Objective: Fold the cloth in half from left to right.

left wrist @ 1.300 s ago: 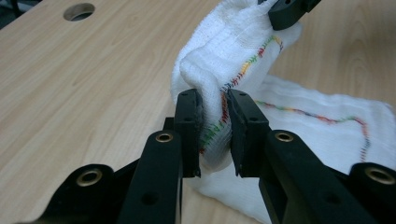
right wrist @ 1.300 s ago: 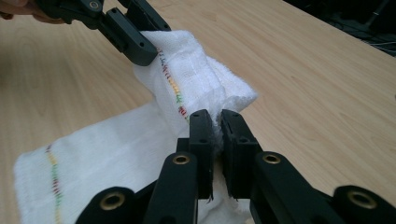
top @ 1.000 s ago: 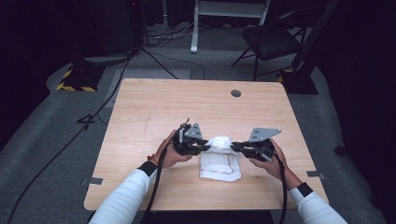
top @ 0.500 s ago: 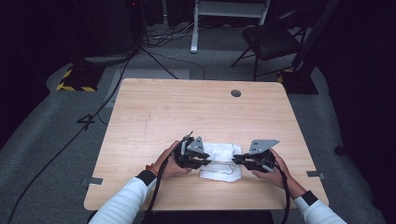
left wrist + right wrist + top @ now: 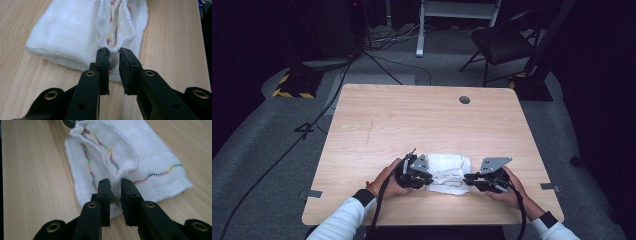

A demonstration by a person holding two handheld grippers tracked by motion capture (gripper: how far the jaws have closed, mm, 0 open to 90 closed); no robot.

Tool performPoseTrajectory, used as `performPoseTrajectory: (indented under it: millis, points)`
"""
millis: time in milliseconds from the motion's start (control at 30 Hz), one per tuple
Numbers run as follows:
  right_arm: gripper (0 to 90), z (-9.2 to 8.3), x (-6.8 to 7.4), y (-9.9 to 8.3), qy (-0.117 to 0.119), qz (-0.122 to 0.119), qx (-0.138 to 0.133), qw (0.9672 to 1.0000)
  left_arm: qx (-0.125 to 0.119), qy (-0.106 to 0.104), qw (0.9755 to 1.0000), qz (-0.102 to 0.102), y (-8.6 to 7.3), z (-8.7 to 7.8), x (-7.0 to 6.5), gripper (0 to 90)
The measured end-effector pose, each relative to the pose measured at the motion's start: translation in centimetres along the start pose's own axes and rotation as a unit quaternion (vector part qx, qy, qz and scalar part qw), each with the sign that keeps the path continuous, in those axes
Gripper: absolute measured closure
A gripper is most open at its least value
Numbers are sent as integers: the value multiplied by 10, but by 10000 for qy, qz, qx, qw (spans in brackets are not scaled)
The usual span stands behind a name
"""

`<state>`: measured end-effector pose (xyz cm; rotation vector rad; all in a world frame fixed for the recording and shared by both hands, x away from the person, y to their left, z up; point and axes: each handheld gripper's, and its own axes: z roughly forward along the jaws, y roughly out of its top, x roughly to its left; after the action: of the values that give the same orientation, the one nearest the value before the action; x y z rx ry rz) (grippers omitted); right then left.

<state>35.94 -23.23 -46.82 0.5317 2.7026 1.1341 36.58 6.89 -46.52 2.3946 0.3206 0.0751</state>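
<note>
My left claw (image 5: 114,53) is nearly together, pinching a raised fold of the white cloth (image 5: 67,37); it has just been closing. My right claw (image 5: 115,185) grips another fold, easing slightly. The cloth lies near the worktop's (image 5: 412,125) front edge.

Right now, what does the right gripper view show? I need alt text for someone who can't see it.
Two black tongs pinch a raised fold of a white cloth lying on a wooden table. The cloth has wavy multicoloured stitching along its edges, and the fold rises as a ridge away from the tongs.
</note>
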Motion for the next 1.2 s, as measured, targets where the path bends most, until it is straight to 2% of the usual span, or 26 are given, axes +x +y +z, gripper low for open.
performPoseTrajectory:
  millis: [367,533,667,733,767,800,900,1067,1200]
  points:
    - [783,-6,11,-11,10,-60,96,9999,196,-146,9997,67,-6,2,-16,857]
    - [727,-12,15,-17,-80,-2,110,9999,146,-10,9999,-3,-12,-7,-18,834]
    - [651,-20,10,-17,-319,147,-34,9994,-111,283,9994,-168,-11,-16,-11,774]
    - [626,-24,5,-15,-448,262,-136,9986,-243,473,9981,-327,-9,-18,-5,728]
    - [602,-25,2,-14,-511,289,-167,9981,-265,621,9968,-417,-7,-17,-2,671]
    - [593,-26,-1,-12,-583,339,-193,9975,-273,673,9962,-476,-5,-16,2,652]
    - [563,-23,-10,-6,-743,400,-184,9963,-374,699,9957,-487,6,-11,12,620]
    - [517,-9,-25,7,-970,400,-71,9945,-346,681,9964,-376,22,7,15,529]
    - [495,4,-31,10,-793,490,-2,9956,-26,498,9985,-243,25,22,11,440]
